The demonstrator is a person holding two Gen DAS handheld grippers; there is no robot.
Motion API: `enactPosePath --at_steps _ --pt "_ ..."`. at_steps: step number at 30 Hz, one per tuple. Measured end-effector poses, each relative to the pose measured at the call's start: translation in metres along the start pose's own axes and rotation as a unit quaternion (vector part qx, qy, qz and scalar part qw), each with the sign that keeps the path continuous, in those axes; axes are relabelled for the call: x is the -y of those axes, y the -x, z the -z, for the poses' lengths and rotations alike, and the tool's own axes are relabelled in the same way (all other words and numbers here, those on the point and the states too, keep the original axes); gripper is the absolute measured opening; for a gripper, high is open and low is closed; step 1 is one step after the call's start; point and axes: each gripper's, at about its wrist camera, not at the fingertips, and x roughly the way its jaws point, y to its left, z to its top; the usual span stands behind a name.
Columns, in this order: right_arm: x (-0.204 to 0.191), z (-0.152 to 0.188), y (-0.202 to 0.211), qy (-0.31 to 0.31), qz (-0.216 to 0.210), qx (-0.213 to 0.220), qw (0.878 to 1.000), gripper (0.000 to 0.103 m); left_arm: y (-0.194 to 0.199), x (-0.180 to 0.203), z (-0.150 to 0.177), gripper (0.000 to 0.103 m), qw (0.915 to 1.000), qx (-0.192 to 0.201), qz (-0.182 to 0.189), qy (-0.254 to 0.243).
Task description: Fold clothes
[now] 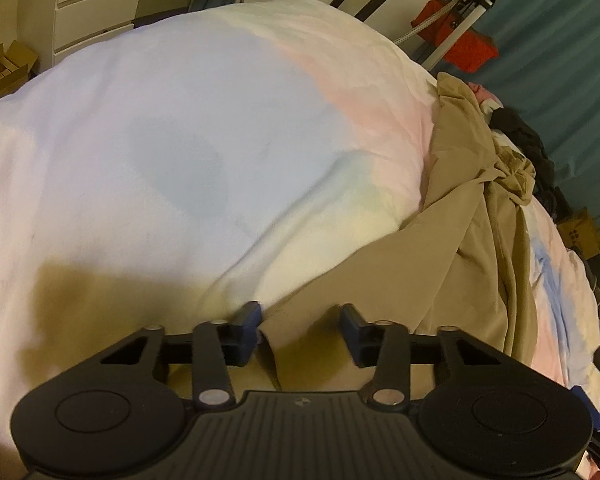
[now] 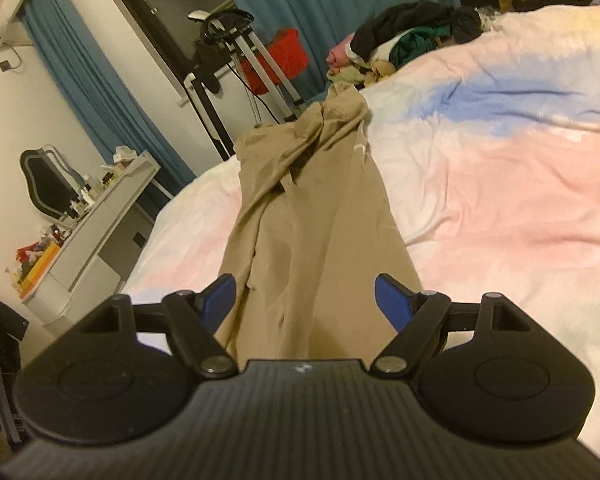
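Both claws, left gripper (image 1: 300, 320) and right gripper (image 2: 304, 300), hang released over the near end of tan trousers (image 2: 300, 208) stretched lengthwise across the bed (image 2: 500, 200), likely placed to pinch both edges.

The khaki trousers (image 2: 300, 208) are smooth, matt woven cloth, creased in soft folds. The pastel duvet (image 1: 180, 140) looks like soft matt cotton. Each claw, left (image 1: 300, 318) and right (image 2: 304, 294), is matt black plastic with blue rubbery-looking pads (image 2: 392, 300).
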Motion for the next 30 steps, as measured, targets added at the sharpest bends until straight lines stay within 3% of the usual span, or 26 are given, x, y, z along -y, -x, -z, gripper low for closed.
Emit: enactPosePath --at_steps 2,5,8,11,15,17,19,22,23,25,28,30 --pt "0.003 0.0 -0.003 -0.007 0.001 -0.006 1.0 0.079 0.001 0.004 0.002 0.005 0.9999 0.0 0.003 -0.013" --pt "0.008 -0.001 -0.006 -0.018 0.001 -0.013 1.0 0.079 0.01 0.02 0.008 0.003 0.9974 0.029 0.002 -0.066" --pt "0.015 -0.004 -0.002 -0.037 -0.001 -0.008 0.999 0.079 0.034 0.052 0.024 0.003 0.9811 0.084 0.014 -0.174" --pt "0.025 -0.008 0.001 -0.057 0.001 -0.002 0.998 0.079 0.059 0.089 0.05 0.003 0.9455 0.133 0.032 -0.295" --pt "0.035 -0.015 0.003 -0.075 0.005 0.006 0.997 0.08 0.075 0.132 0.091 0.003 0.8889 0.142 0.06 -0.431" --pt "0.037 -0.018 0.004 -0.078 0.001 0.011 0.997 0.08 0.07 0.148 0.109 0.003 0.8646 0.129 0.073 -0.48" --pt "0.039 -0.02 0.005 -0.08 -0.003 0.014 0.997 0.08 0.057 0.161 0.123 0.003 0.8471 0.103 0.081 -0.515" --pt "0.041 -0.02 0.005 -0.078 -0.006 0.008 0.997 0.08 0.029 0.17 0.135 0.003 0.8309 0.05 0.08 -0.548" --pt "0.041 -0.02 0.004 -0.076 -0.005 0.004 0.997 0.08 0.02 0.172 0.137 0.004 0.8284 0.034 0.078 -0.554" --pt "0.044 -0.019 0.001 -0.079 -0.009 -0.009 0.997 0.08 0.008 0.17 0.133 0.009 0.8362 0.003 0.086 -0.542" --pt "0.05 -0.015 -0.002 -0.086 -0.018 -0.032 0.996 0.08 0.008 0.152 0.115 0.025 0.863 -0.022 0.122 -0.49" --pt "0.057 -0.011 -0.002 -0.099 -0.023 -0.048 0.994 0.08 0.012 0.138 0.098 0.042 0.8858 -0.028 0.151 -0.438"
